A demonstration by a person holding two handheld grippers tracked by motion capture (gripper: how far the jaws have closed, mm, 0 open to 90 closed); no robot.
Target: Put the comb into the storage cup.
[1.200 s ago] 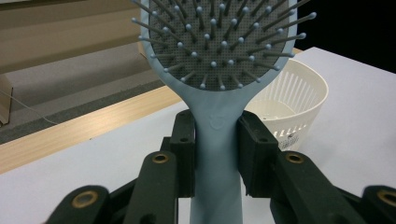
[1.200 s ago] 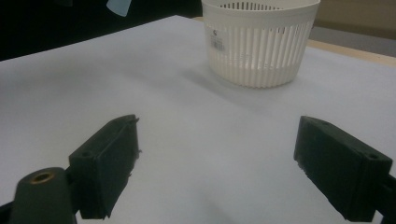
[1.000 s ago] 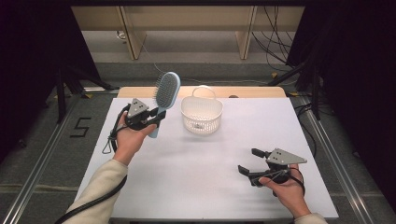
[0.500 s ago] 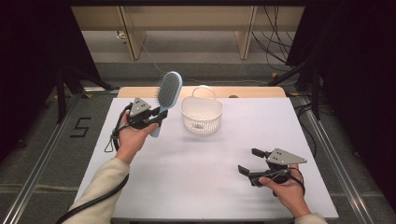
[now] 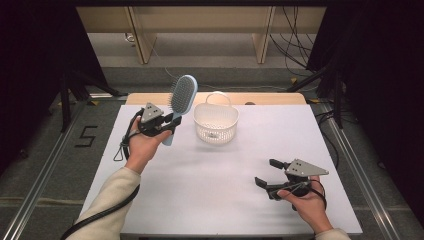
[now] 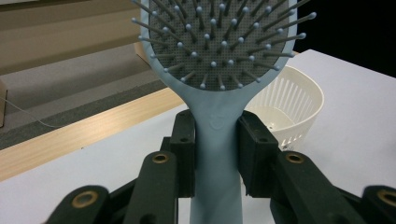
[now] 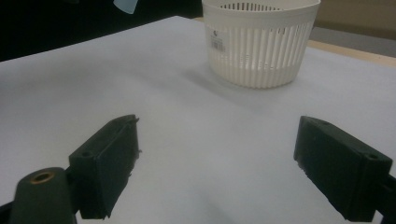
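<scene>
The left hand-held gripper pinches the brush by its handle, just below the neck, with both pads flat against the handle's sides, as the left gripper view confirms. The brush stands nearly upright, clear of the table, its head raised and leaning slightly toward the basket, which sits just beside it on the far half of the table. Judged from its build, the brush is light, stiff moulded plastic with a smooth handle that could slip or pivot between the pads if swung quickly; the bristle pad looks soft and the pins flexible, so the head is no place to grip. The present hold near the neck looks sound, as it keeps the head's weight close to the pads. The basket is white slotted plastic with a thin bail handle, likely light enough to slide or tip if knocked at the rim. Its interior appears empty apart from a small label on the wall. The right hand-held gripper rests low over the near right of the table, jaws spread wide and holding nothing.
</scene>
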